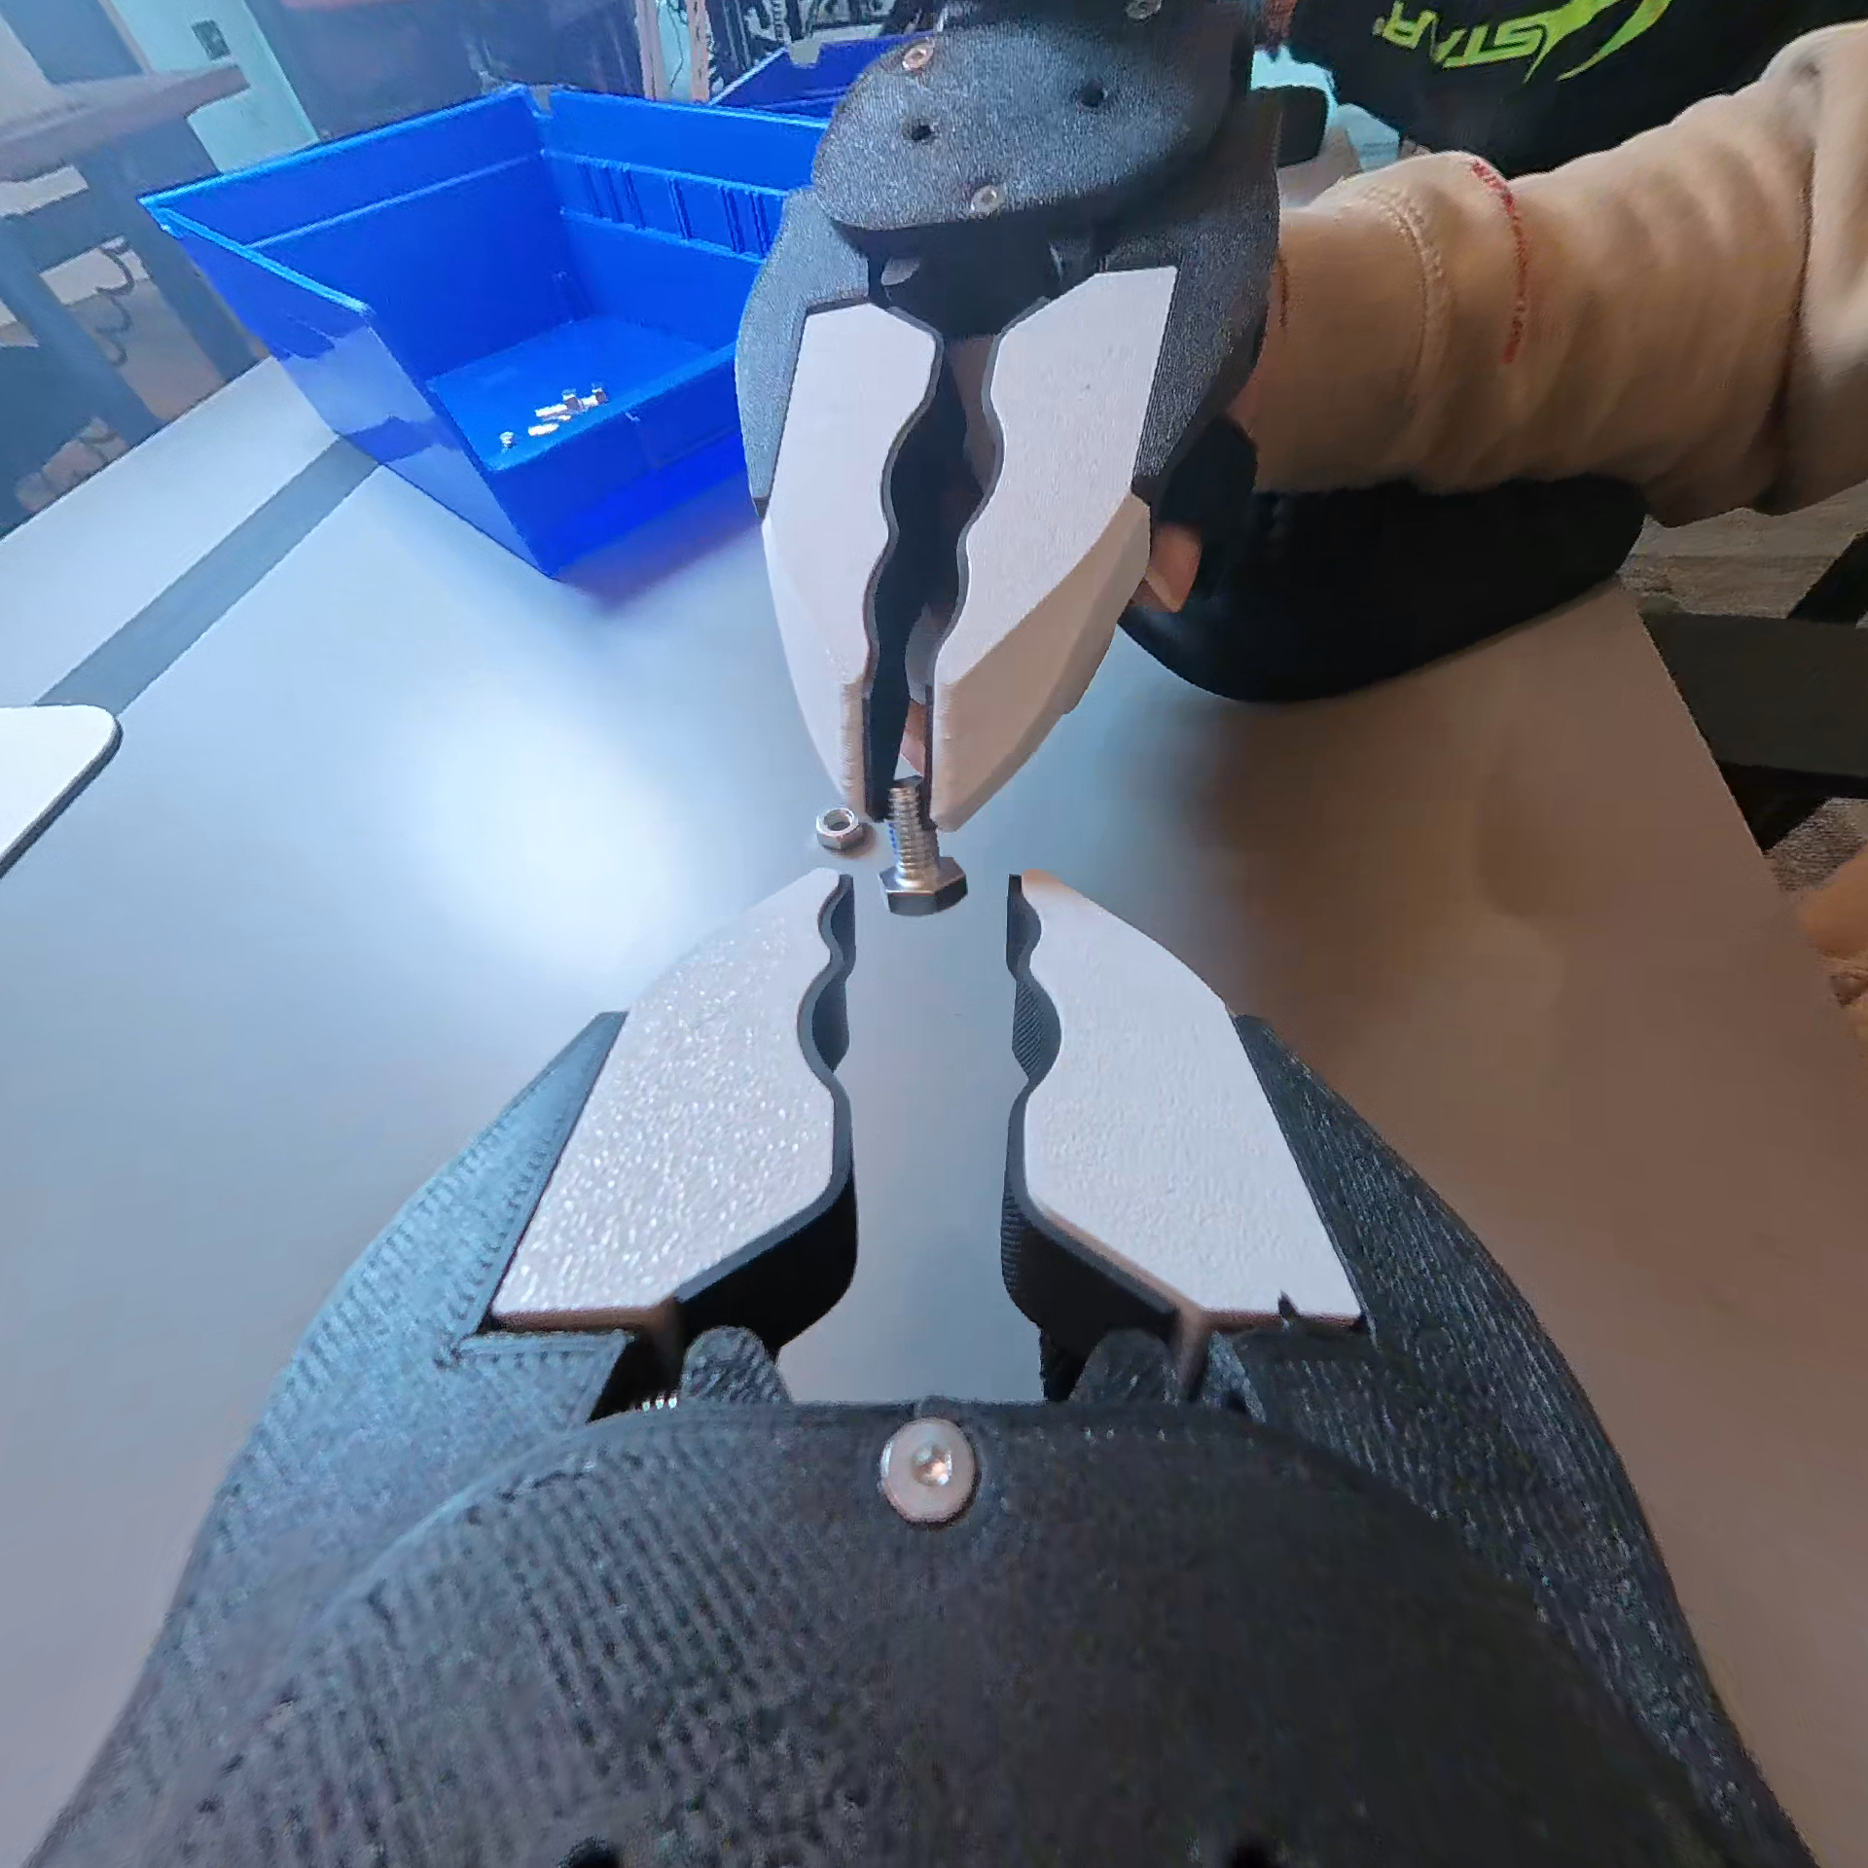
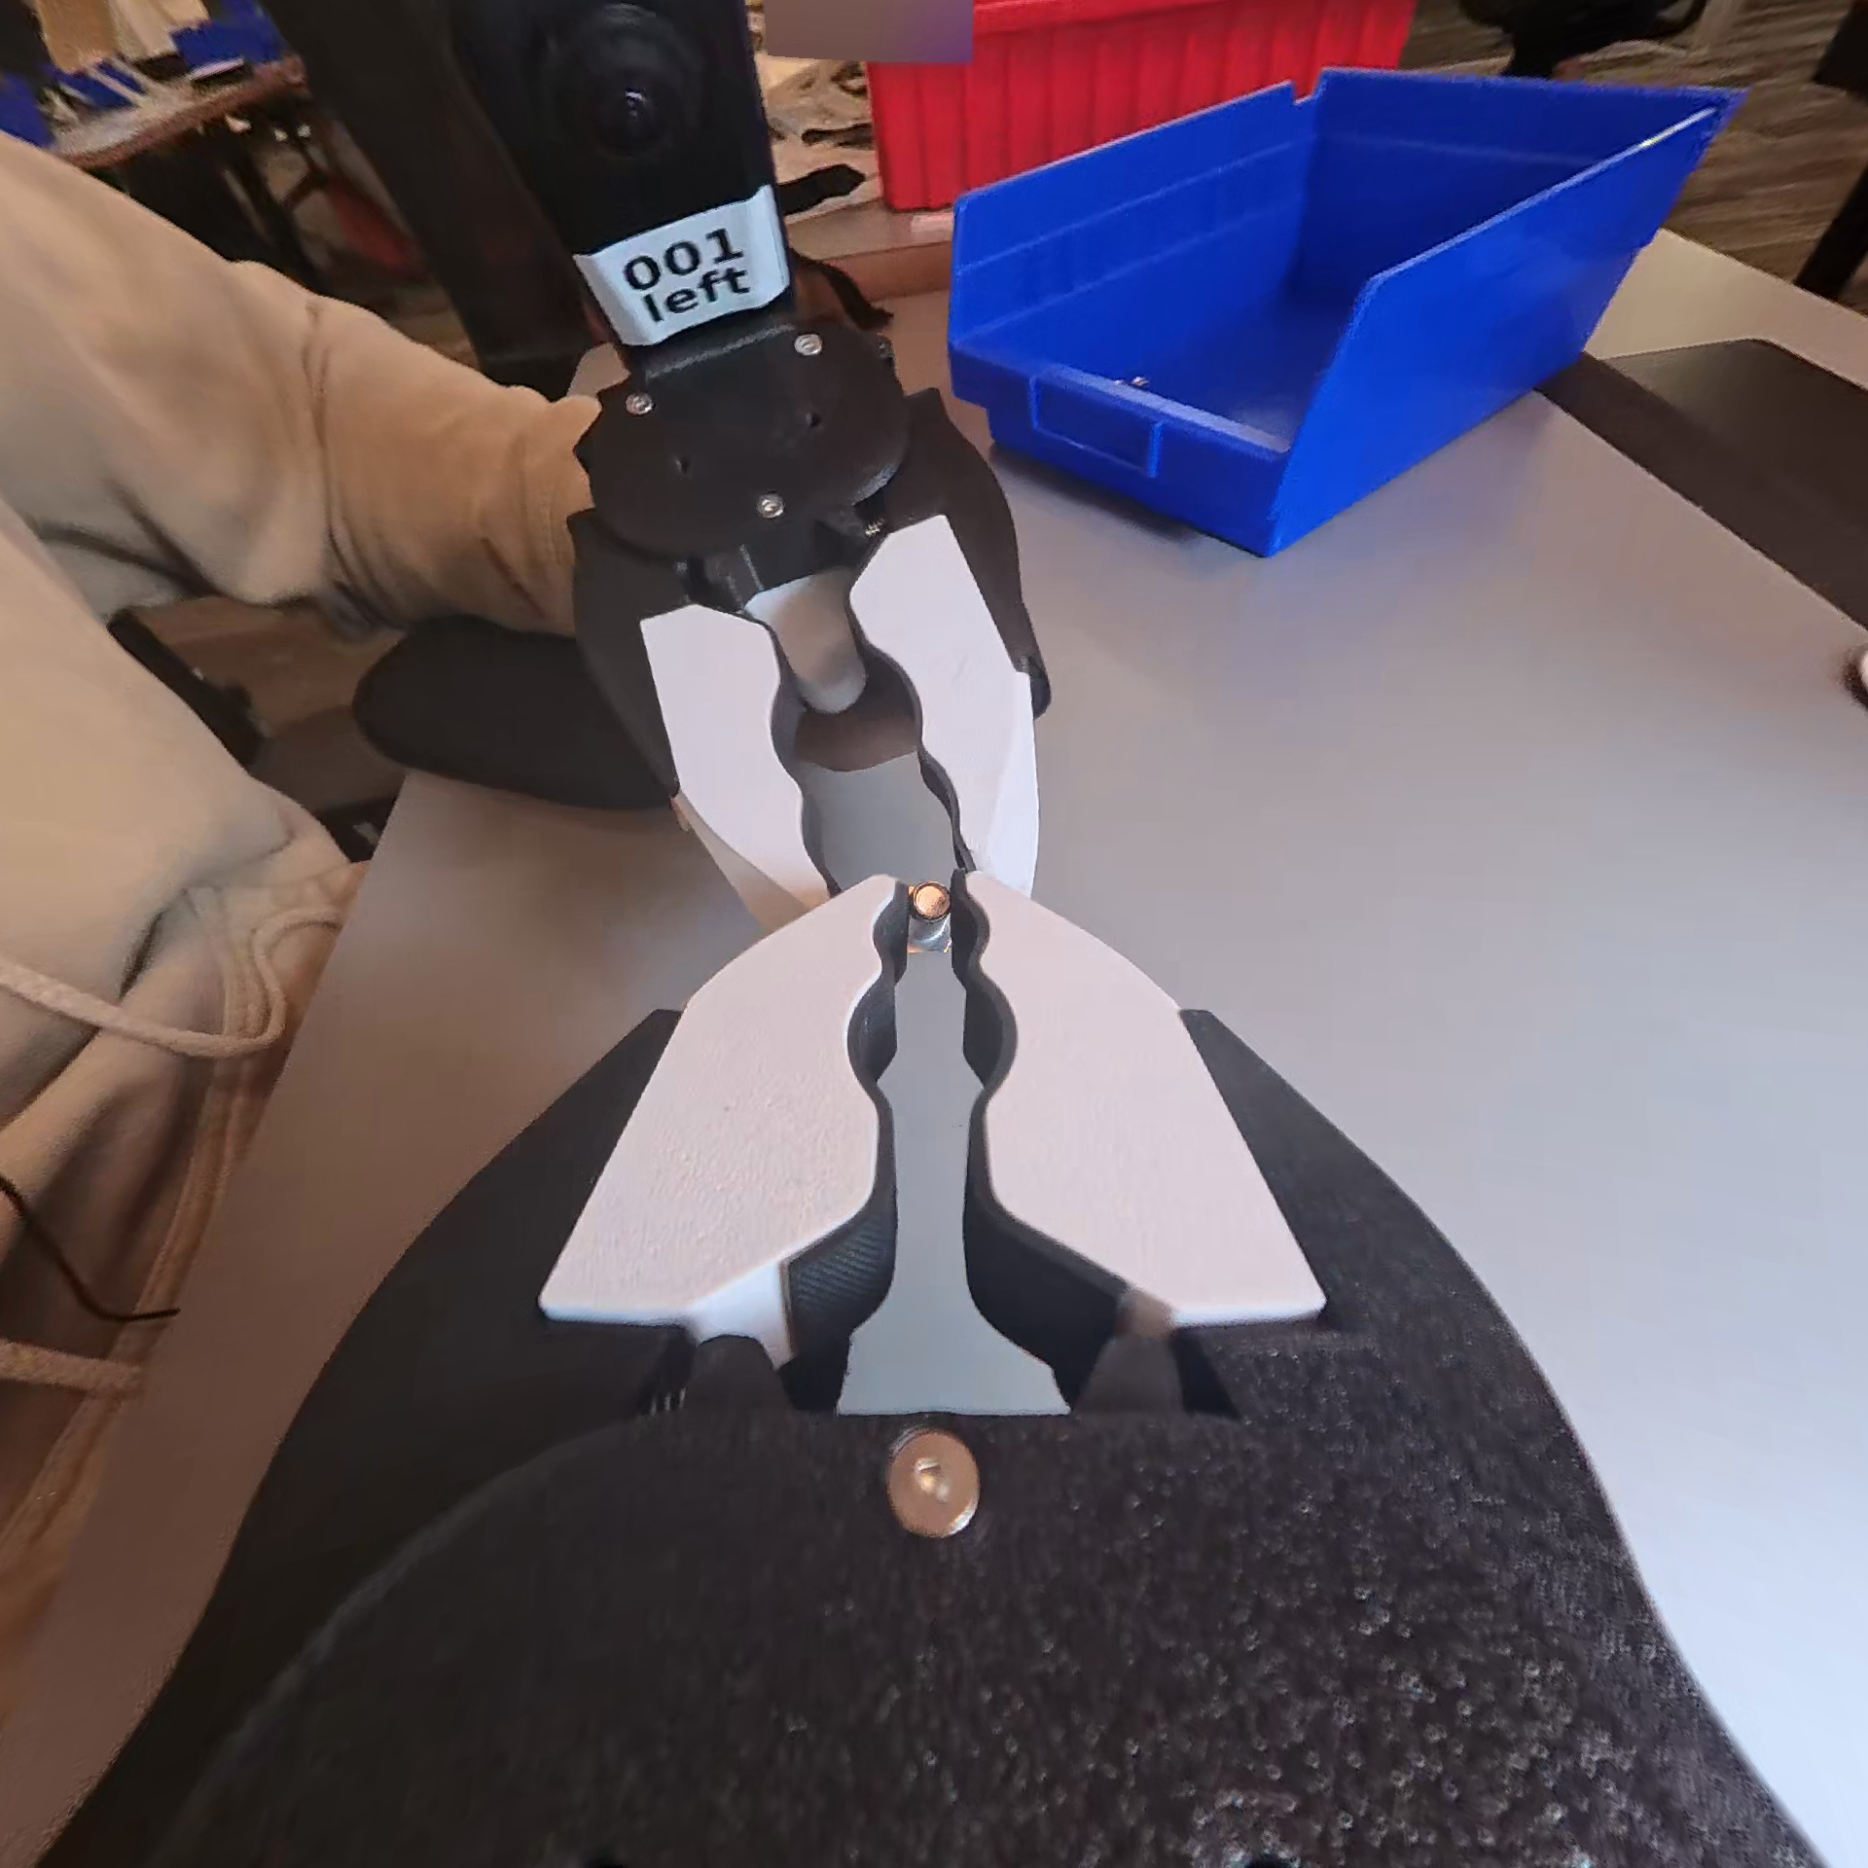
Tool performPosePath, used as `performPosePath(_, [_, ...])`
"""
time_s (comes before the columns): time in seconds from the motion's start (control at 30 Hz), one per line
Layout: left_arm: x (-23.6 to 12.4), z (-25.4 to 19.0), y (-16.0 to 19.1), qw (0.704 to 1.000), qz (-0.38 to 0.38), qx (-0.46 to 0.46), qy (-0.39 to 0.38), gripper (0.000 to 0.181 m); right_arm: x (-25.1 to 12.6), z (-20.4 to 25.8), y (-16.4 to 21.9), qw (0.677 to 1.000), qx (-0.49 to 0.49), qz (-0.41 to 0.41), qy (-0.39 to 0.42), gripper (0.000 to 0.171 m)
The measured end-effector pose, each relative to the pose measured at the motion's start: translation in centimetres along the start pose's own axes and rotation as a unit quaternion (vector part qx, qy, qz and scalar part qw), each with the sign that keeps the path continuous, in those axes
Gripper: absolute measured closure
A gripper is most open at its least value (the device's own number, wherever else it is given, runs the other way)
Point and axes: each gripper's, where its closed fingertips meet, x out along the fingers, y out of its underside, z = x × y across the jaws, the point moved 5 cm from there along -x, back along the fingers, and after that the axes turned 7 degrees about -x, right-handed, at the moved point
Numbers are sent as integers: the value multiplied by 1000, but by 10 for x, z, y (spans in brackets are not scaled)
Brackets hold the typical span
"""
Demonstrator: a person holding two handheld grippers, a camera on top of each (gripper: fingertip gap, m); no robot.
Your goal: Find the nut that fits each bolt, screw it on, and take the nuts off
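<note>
A silver hex bolt [image 1: 922, 871] is held by its threaded shaft in my right gripper [image 1: 900, 804], which comes from the far side and is shut on it. The bolt's hex head points towards my left gripper [image 1: 930, 890], which is open, with the head just at the mouth of its fingertips and not gripped. A small silver nut [image 1: 841, 831] lies on the grey table [image 1: 404, 910] just left of the bolt. In the right wrist view, my right gripper [image 2: 925, 900] pinches the bolt [image 2: 928, 898] at its tips. The open left gripper [image 2: 895, 864] faces it.
A blue bin [image 1: 566, 334] holding several small metal parts [image 1: 566, 409] stands at the back left; it also shows in the right wrist view [image 2: 1314, 303], with a red bin [image 2: 1112, 91] behind it. A white board's corner [image 1: 40, 768] lies at the left. A person's sleeves flank the grippers. My left and right fingertips are right by each other.
</note>
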Motion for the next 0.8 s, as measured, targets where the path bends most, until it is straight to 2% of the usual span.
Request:
performPosePath(0.23, [0, -8, 2, 999, 1, -5, 38, 162, -2, 8, 1, 999, -18, -2, -31, 163])
performPosePath(0.6, [-6, -30, -4, 982, -33, -60, 174, 166, -9, 33, -3, 989, -82, -24, -117, 164])
performPosePath(0.73, [-6, -35, -7, 980, -36, -56, 185, 166, -10, 38, -6, 987, -91, -40, -130, 164])
performPosePath(0.8, [-6, -33, -10, 984, -44, -53, 163, 166, -13, 33, -8, 989, -88, -46, -112, 163])
